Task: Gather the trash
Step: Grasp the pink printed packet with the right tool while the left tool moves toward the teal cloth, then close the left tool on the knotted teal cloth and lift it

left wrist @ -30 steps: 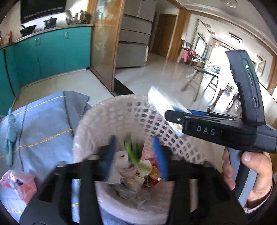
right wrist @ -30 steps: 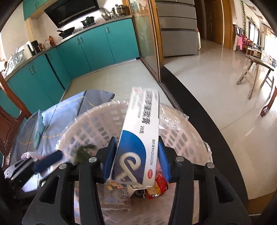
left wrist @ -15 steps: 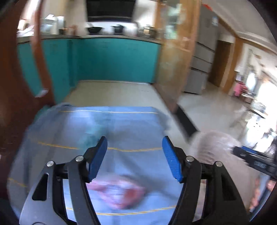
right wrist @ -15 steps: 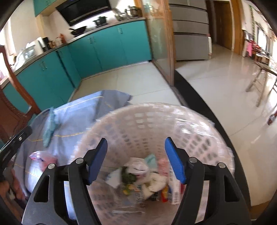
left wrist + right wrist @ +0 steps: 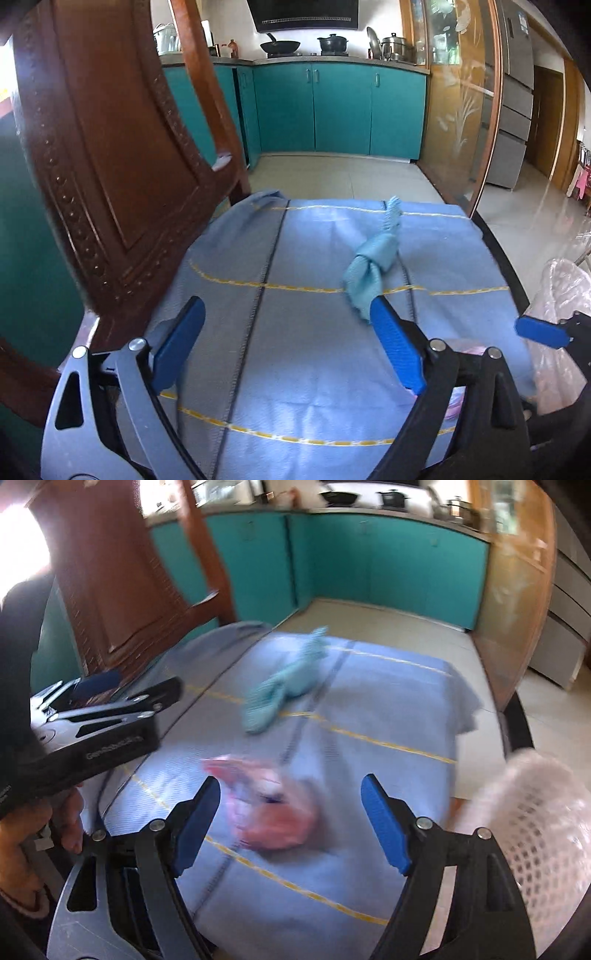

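While both hand-held grippers gape empty, left hand-held gripper point(image 5: 107, 686) shows blurred "GenRobot" lettering.

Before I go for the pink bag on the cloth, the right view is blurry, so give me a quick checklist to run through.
1. Right tool open: ok, jaws spread wide.
2. Right tool empty: ok, nothing between the fingers.
3. Pink bag lined up: ok, it lies on the blue cloth just ahead of the open jaws.
4. Left tool clear of the bag: ok, open and empty at the left.
5. Teal rag out of the grasp: ok, farther back.
6. Basket within reach: ok, at the right edge.
7. Bag outline: cannot tell, motion blur.
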The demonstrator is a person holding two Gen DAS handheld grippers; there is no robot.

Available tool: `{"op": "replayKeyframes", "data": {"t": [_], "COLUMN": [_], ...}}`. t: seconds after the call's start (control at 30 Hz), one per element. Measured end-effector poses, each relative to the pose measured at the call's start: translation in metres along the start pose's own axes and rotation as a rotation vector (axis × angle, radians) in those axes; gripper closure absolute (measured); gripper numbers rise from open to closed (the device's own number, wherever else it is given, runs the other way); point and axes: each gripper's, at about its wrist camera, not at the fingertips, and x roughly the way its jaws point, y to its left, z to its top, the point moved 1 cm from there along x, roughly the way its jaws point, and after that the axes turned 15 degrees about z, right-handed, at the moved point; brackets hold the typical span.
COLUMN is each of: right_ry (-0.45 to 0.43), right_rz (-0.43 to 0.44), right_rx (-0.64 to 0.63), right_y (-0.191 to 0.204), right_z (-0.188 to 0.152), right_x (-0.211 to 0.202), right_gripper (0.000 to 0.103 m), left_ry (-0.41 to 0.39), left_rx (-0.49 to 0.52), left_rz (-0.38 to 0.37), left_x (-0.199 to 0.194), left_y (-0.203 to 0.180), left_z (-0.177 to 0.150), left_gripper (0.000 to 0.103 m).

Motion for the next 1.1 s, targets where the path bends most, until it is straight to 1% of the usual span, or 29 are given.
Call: {"op": "replayKeyframes", "data": {"t": [0.13,0.27,0.3,0.33,0.4,0.47,0.57,0.63,0.7,0.73,0.83,0.87,0.93,0.97,1.03,1.07,1.1], "right_ry": [0.053,0.099,0.107,0.115,0.105,0.087,0.05,0.025,0.008,0.004,0.004,0.005,0.009,0.01,0.013,0.014,0.014], "right_rz": [-0.03,-0.056,-0.062,-0.061,-0.045,-0.03,-0.027,-0.026,-0.015,-0.007,0.011,0.022,0.047,0.052,0.062,0.072,0.08], "right_rx": [-0.007,-0.017,-0.022,-0.025,-0.023,-0.001,0.057,0.098,0.125,0.134,0.147,0.145,0.144,0.145,0.152,0.161,0.168], "right_y": [0.005,0.002,0.003,0.002,0.001,-0.004,-0.018,-0.029,-0.035,-0.036,-0.037,-0.036,-0.035,-0.034,-0.036,-0.036,-0.037], "right_z": [0.004,0.0,0.001,-0.001,-0.005,-0.007,-0.009,-0.01,-0.011,-0.011,-0.014,-0.015,-0.016,-0.017,-0.016,-0.017,-0.017], "right_x": [0.025,0.041,0.044,0.046,0.043,0.034,0.019,0.009,0.001,-0.001,-0.005,-0.008,-0.011,-0.013,-0.013,-0.014,-0.014], "right_gripper": [0.025,0.027,0.038,0.042,0.049,0.053,0.053,0.053,0.053,0.053,0.053,0.053,0.053,0.053,0.053,0.053,0.053], "left_ry": [0.014,0.026,0.027,0.027,0.027,0.031,0.048,0.069,0.083,0.096,0.118,0.123,0.148,0.175,0.177,0.181,0.177], "left_rx": [-0.005,-0.013,-0.013,-0.013,-0.009,0.006,0.053,0.105,0.158,0.198,0.283,0.303,0.32,0.319,0.269,0.266,0.263], "left_rz": [0.017,0.015,0.013,0.01,-0.01,-0.049,-0.147,-0.23,-0.279,-0.285,-0.256,-0.24,-0.239,-0.244,-0.279,-0.286,-0.285], "left_x": [0.006,0.014,0.016,0.016,0.021,0.026,0.037,0.049,0.059,0.067,0.085,0.091,0.097,0.1,0.096,0.094,0.089], "left_y": [0.007,0.01,0.009,0.007,0.0,-0.011,-0.039,-0.064,-0.084,-0.098,-0.123,-0.129,-0.134,-0.134,-0.125,-0.122,-0.117], "left_z": [-0.003,-0.002,-0.001,0.0,0.003,0.008,0.019,0.03,0.036,0.039,0.037,0.035,0.03,0.026,0.024,0.023,0.021], "left_gripper": [0.011,0.011,0.011,0.01,0.01,0.01,0.01,0.01,0.01,0.01,0.01,0.012,0.041,0.055,0.071,0.078,0.081]}}
